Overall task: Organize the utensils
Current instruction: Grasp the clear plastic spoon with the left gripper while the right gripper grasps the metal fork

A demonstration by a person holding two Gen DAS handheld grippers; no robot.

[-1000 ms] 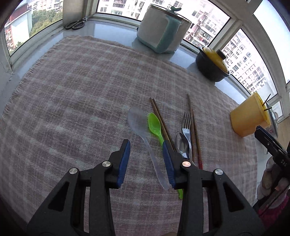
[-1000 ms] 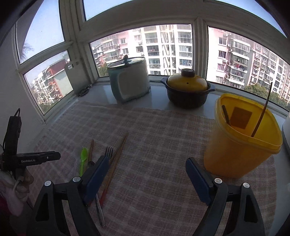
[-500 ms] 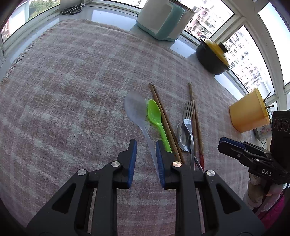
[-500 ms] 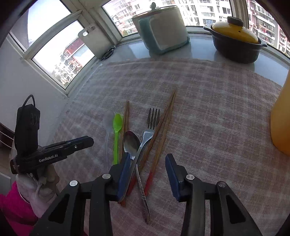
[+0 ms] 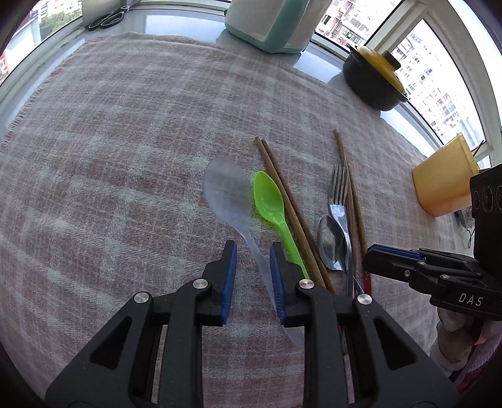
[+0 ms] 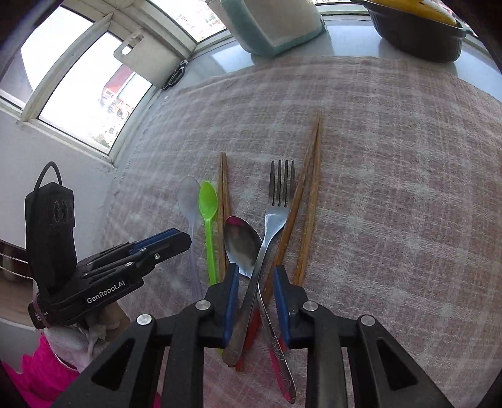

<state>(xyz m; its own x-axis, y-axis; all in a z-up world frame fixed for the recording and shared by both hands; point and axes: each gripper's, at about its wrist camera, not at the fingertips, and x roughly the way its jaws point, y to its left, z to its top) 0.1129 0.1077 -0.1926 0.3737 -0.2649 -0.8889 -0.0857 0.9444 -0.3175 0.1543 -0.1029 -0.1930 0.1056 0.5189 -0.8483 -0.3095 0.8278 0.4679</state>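
Left gripper (image 5: 251, 276) part-open astride the clear spoon's (image 5: 227, 194) handle, right gripper (image 6: 256, 301) part-open astride the crossed fork (image 6: 276, 213) and metal spoon (image 6: 243, 244) handles.

A pink-and-grey checked woven cloth (image 5: 125, 131) covered the tabletop. Beyond its far edge, on the pale glossy sill (image 5: 175, 23), stood a white-and-teal boxy container (image 5: 266, 25). To the right of that container sat a black round casserole pot with a yellow lid (image 5: 375, 80), also off the cloth. Left of the container, well apart from it, a pair of black-handled scissors (image 5: 105, 20) lay on the sill near the window corner. Behind the container, window panes showed apartment blocks (image 5: 429, 81) outside.
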